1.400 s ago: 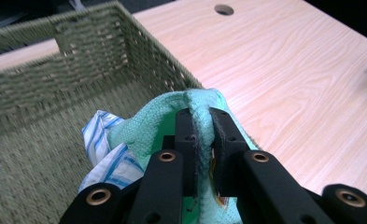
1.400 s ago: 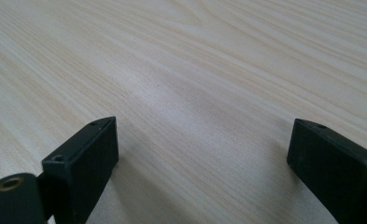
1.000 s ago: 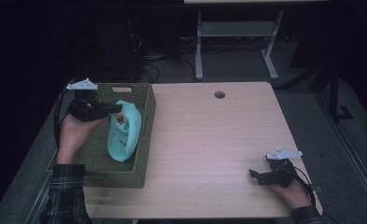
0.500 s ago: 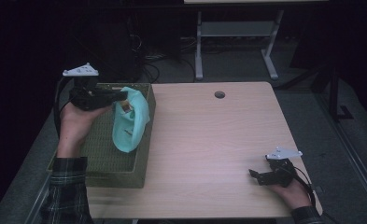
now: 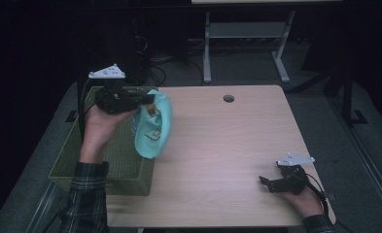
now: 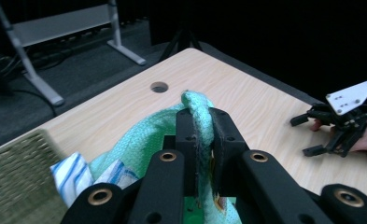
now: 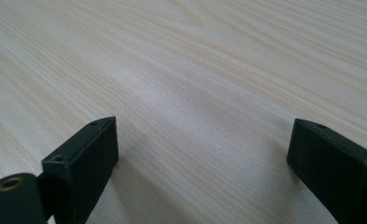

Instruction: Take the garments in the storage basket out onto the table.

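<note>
A mint-green knitted cloth (image 5: pixel 153 132) hangs from my left gripper (image 5: pixel 149 99), which is shut on its top edge above the right rim of the green woven basket (image 5: pixel 67 162). In the left gripper view the jaws pinch a fold of the cloth (image 6: pixel 141 135) at my left gripper (image 6: pixel 202 119). A blue-and-white striped piece (image 6: pixel 71 175) hangs beside it. My right gripper (image 5: pixel 267 183) rests on the wooden table (image 5: pixel 227 145) at the front right. It is open with nothing between its jaws, and the same right gripper (image 7: pixel 200 144) shows bare wood in its gap.
The basket stands on the table's left end. A round cable hole (image 5: pixel 228 98) sits near the far edge. A metal stand (image 5: pixel 247 43) and cables lie on the floor beyond the table. The right gripper (image 6: pixel 303 135) shows far off in the left gripper view.
My left gripper has risen and shifted right and away, lifting the green cloth up out of the basket to its right rim. The right gripper has stayed put.
</note>
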Tool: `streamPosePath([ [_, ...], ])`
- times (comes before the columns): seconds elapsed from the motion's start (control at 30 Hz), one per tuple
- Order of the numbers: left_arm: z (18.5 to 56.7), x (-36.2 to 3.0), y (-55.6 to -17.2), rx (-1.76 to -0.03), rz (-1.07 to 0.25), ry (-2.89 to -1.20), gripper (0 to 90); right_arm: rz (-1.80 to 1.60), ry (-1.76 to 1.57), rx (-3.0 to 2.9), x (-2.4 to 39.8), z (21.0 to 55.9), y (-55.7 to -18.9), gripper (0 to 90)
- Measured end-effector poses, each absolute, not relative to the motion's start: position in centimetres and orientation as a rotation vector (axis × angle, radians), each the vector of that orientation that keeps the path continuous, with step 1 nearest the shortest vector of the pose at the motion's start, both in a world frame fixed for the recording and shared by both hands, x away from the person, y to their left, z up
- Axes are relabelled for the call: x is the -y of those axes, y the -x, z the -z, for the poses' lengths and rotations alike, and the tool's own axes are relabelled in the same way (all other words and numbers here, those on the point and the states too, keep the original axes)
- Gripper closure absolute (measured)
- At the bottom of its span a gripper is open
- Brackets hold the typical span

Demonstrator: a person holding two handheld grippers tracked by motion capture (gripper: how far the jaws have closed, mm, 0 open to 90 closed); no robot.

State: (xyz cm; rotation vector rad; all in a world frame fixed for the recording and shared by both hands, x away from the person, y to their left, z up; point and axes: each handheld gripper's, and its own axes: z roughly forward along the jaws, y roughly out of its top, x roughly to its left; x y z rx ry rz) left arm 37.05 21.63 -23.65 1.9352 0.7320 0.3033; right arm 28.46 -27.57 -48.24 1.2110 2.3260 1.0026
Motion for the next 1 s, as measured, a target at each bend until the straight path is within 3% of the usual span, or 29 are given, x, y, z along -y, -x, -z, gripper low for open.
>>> streamPosePath([
  [1.0,27.7,-11.0,-37.7,-0.566,-0.138,-1.982,82.3,-1.001,-1.213,-2.325,27.6,48.2,-28.4,8.4],
])
